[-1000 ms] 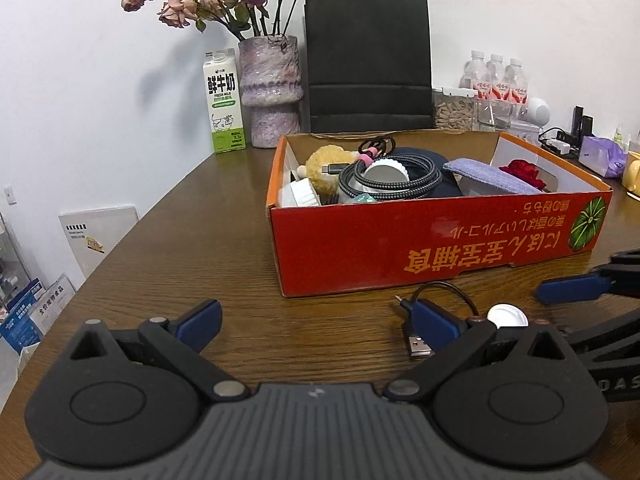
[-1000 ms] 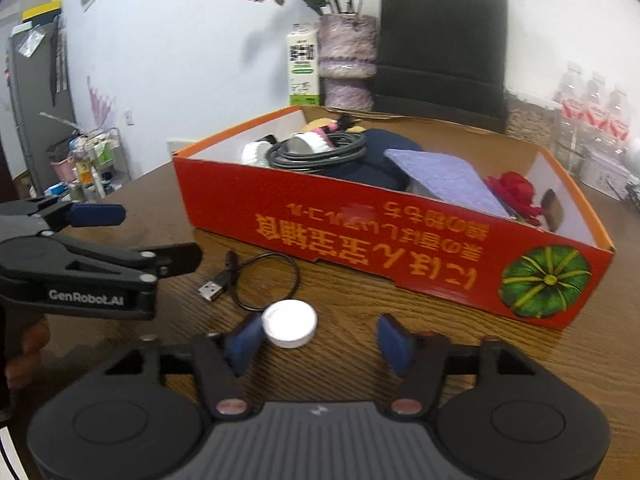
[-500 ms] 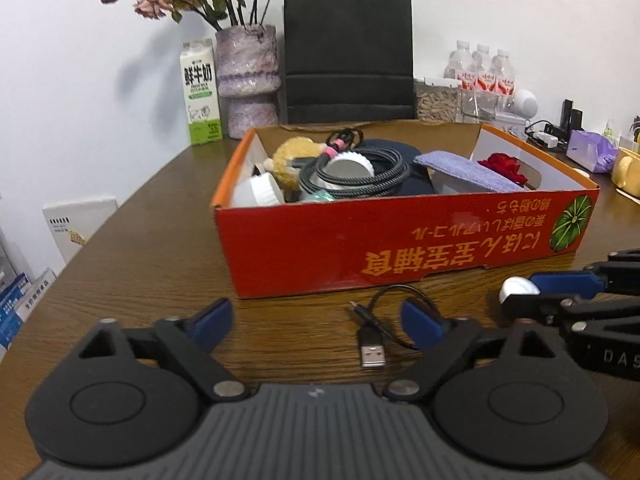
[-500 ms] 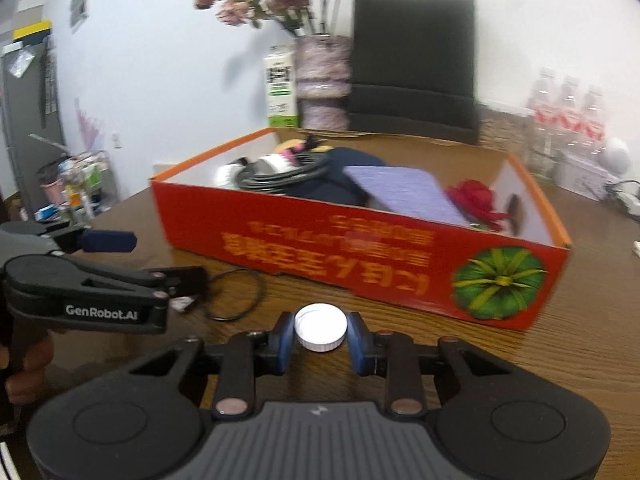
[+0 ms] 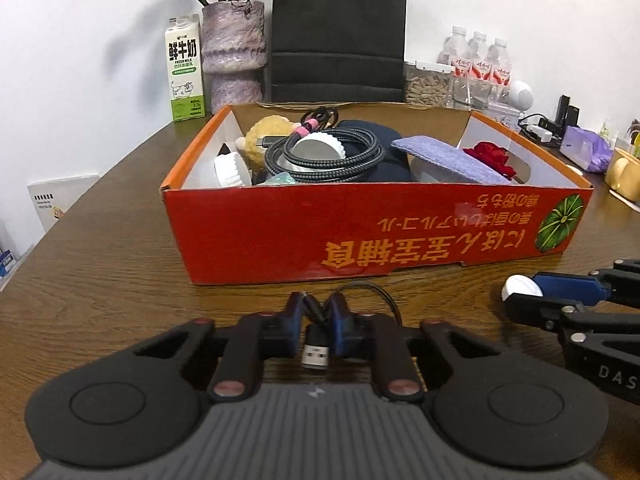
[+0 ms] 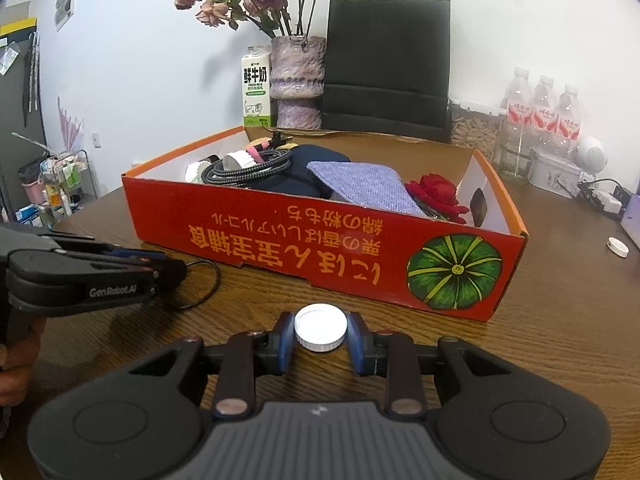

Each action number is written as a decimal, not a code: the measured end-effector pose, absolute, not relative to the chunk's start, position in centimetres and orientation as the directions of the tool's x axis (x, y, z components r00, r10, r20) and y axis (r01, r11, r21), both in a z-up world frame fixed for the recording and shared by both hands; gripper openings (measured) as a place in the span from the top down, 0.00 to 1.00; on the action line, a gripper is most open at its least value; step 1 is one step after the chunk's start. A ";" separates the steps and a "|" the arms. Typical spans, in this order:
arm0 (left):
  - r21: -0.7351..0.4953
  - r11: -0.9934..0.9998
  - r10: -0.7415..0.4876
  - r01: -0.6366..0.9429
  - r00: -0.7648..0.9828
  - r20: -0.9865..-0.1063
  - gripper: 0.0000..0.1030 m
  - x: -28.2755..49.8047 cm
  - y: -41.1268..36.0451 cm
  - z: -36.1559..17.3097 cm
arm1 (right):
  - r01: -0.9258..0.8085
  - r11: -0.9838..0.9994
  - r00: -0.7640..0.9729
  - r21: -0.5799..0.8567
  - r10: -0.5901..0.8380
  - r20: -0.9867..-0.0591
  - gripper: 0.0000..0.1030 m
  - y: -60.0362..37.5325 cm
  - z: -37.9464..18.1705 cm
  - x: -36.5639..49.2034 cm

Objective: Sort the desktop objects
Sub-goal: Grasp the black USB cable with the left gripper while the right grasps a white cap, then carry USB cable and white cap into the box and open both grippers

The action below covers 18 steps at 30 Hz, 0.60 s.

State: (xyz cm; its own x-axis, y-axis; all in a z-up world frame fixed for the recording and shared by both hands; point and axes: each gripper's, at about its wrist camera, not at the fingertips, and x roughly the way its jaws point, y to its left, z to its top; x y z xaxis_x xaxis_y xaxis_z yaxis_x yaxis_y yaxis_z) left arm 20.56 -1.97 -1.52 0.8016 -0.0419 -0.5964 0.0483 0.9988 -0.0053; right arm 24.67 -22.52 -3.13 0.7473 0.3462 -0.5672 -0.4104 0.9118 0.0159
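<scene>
Left claw closing on short black cable, plug end pointing away from red box, right claw holding white cap, bare desk left of box.

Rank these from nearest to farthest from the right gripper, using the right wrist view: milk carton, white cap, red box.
1. white cap: between the right gripper pads.
2. red box: just beyond, mid-table.
3. milk carton: far back, left of the vase.

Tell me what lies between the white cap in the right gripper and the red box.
Only bare wooden table separates the white cap from the red box, seen in the right wrist view.
</scene>
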 end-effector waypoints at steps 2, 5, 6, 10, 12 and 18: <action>-0.016 0.999 -0.047 0.046 0.803 -0.594 0.89 20.5 -2.0 -1.5 | -0.410 0.912 0.748 0.018 0.347 -0.566 0.74 -22.5 -3.1 24.7; -0.022 0.999 -0.051 0.047 0.812 -0.582 0.91 20.2 -2.0 -1.3 | -0.409 0.912 0.752 0.018 0.348 -0.561 0.74 -22.6 -3.1 24.5; -0.020 0.999 -0.052 0.049 0.816 -0.576 0.92 20.0 -2.0 -1.2 | -0.409 0.912 0.755 0.017 0.349 -0.556 0.74 -22.6 -3.0 24.4; -0.019 0.998 -0.061 0.060 0.831 -0.553 0.92 19.4 -2.0 -0.7 | -0.414 0.910 0.758 0.022 0.358 -0.546 0.74 -22.8 -2.9 24.0; -0.023 0.998 -0.064 0.061 0.838 -0.542 0.93 19.3 -1.9 -0.6 | -0.414 0.910 0.761 0.026 0.361 -0.539 0.74 -23.0 -2.7 23.8; -0.002 0.998 -0.054 0.060 0.883 -0.466 0.94 17.6 -2.0 0.7 | -0.422 0.905 0.775 0.057 0.392 -0.495 0.74 -23.7 -1.5 22.7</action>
